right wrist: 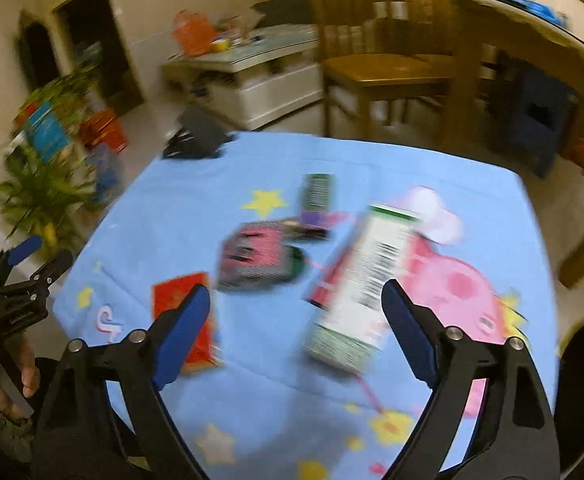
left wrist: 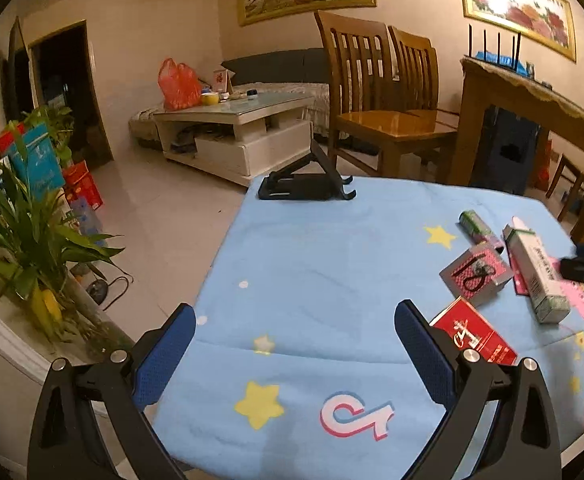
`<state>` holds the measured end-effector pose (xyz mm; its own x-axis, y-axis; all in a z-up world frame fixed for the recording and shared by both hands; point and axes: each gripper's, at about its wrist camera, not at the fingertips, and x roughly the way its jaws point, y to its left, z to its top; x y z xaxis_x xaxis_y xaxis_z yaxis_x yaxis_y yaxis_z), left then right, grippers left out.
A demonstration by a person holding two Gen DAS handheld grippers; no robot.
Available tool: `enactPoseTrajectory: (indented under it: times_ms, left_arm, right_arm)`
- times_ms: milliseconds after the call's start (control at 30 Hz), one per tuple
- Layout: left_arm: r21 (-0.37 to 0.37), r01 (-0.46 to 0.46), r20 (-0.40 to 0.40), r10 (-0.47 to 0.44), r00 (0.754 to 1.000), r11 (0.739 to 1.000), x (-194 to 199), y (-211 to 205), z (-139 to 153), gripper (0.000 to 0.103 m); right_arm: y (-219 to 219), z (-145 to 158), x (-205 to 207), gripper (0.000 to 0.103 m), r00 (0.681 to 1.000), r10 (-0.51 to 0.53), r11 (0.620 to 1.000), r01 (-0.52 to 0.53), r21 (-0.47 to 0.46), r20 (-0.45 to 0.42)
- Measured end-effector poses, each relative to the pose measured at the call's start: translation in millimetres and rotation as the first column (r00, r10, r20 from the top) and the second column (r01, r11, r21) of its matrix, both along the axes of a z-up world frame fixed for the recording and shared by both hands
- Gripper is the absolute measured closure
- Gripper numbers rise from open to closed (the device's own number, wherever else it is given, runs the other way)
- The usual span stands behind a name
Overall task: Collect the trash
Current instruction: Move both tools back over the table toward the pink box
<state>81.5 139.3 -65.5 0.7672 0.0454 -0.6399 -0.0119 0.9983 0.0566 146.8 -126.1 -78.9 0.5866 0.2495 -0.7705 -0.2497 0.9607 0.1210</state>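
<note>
Trash lies on the blue cartoon tablecloth (left wrist: 331,264): a red packet (left wrist: 475,338), a pink-and-grey box (left wrist: 476,273), a long white-and-green carton (left wrist: 535,276) and a small green-and-purple pack (left wrist: 479,227). My left gripper (left wrist: 293,322) is open and empty above the cloth, left of the red packet. My right gripper (right wrist: 295,300) is open, hovering over the near end of the white-and-green carton (right wrist: 363,280); this view is blurred. The red packet (right wrist: 184,312), the pink box (right wrist: 260,254) and the green pack (right wrist: 316,196) lie beyond and to its left.
A black folding stand (left wrist: 307,180) sits at the table's far edge. A potted plant (left wrist: 32,240) stands off the left side. Wooden chairs (left wrist: 383,92), a wooden table (left wrist: 531,112) and a white coffee table (left wrist: 236,128) stand beyond. The left gripper shows in the right wrist view (right wrist: 16,280).
</note>
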Motion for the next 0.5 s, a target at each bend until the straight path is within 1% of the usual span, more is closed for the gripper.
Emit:
enactPoseTrajectory:
  times_ms: [67,167,200,267,333,400,433,467,500]
  left_arm:
    - [-0.017,0.005,-0.006,-0.005,1.000,1.000,0.4,2.9,-1.2,0.007]
    - [-0.041,0.004,-0.016,-0.005,1.000,0.999,-1.1,8.7,-4.5,0.007]
    - [-0.055,0.000,-0.019,-0.001,1.000,0.998,-0.4,11.8,-4.3,0.007]
    - [-0.076,-0.009,-0.026,0.007,1.000,0.997,1.5,15.6,-5.1,0.007]
    - [-0.089,-0.011,-0.033,0.008,0.999,0.996,2.1,17.8,-7.4,0.007]
    - [-0.092,-0.008,-0.039,0.004,0.999,0.996,3.3,17.2,-8.1,0.007]
    - [-0.089,-0.005,-0.039,0.001,0.999,0.996,3.6,16.4,-8.2,0.007]
    - [-0.086,-0.001,-0.038,-0.002,0.999,0.996,3.5,15.3,-8.3,0.007]
    - [-0.083,0.003,-0.036,-0.006,0.999,0.997,3.4,13.9,-8.1,0.007]
  right_arm:
    - [17.8,-10.0,16.3,0.017,1.000,0.029,0.999,-0.029,-0.046,-0.009]
    - [43.3,-27.3,37.0,0.016,0.994,0.105,0.988,-0.107,-0.114,-0.026]
    - [51.2,-33.3,44.8,0.015,0.992,0.117,0.983,-0.122,-0.140,-0.042]
    - [63.3,-42.0,57.9,0.012,0.989,0.133,0.974,-0.142,-0.175,-0.065]
    - [70.2,-50.3,66.0,0.011,0.987,0.144,0.962,-0.157,-0.221,-0.076]
    - [70.5,-57.5,70.9,0.011,0.984,0.147,0.955,-0.167,-0.244,-0.100]
    - [71.8,-61.3,73.7,0.013,0.983,0.140,0.952,-0.167,-0.258,-0.119]
    - [71.5,-64.4,73.7,0.028,0.980,0.141,0.952,-0.172,-0.251,-0.139]
    - [70.7,-67.0,74.3,0.037,0.977,0.150,0.956,-0.183,-0.231,-0.150]
